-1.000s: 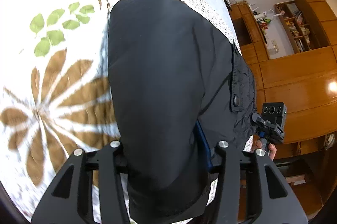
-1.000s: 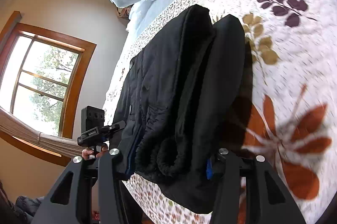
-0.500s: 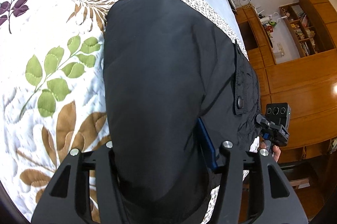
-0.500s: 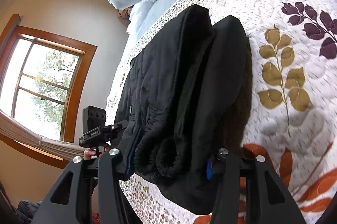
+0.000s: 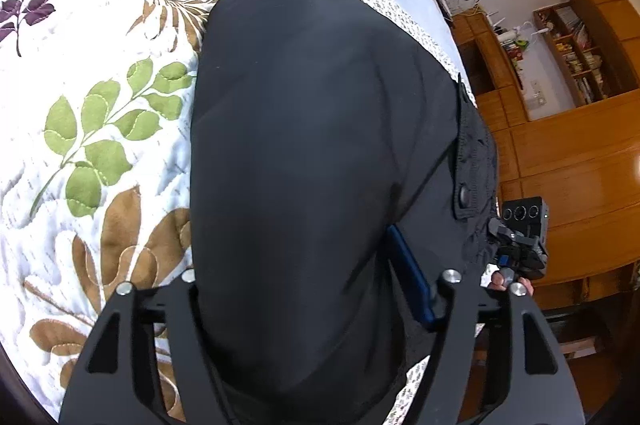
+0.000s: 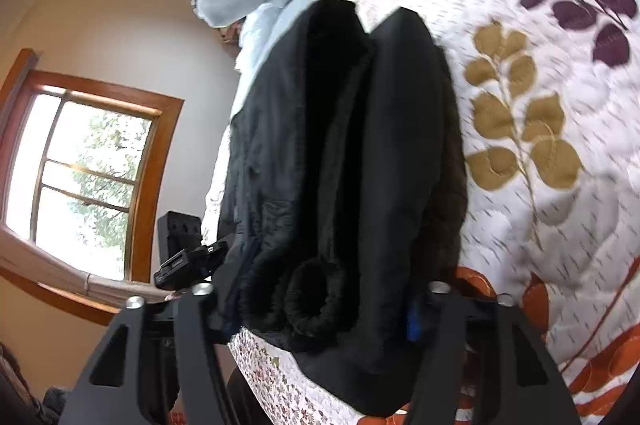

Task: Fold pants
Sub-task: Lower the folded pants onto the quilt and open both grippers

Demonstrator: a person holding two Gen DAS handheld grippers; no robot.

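Left gripper [image 5: 316, 289] clamped on thick pants [image 5: 320, 153], lifted over quilt [image 5: 100, 129] near bed's edge; right gripper [image 6: 320, 305] likewise clamped on bunched cuffs. Risks: padded layers slipping out, fold landing skewed, or overhanging the bed's near edge.

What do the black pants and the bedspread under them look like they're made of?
The pants look like a smooth matte synthetic shell, maybe nylon, with a soft sheen and a metal snap; the right wrist view shows a fuzzy, fleece-like lining at the rolled cuffs. The bedspread looks like quilted cotton or a blend: stitched lines puff the printed leaves.
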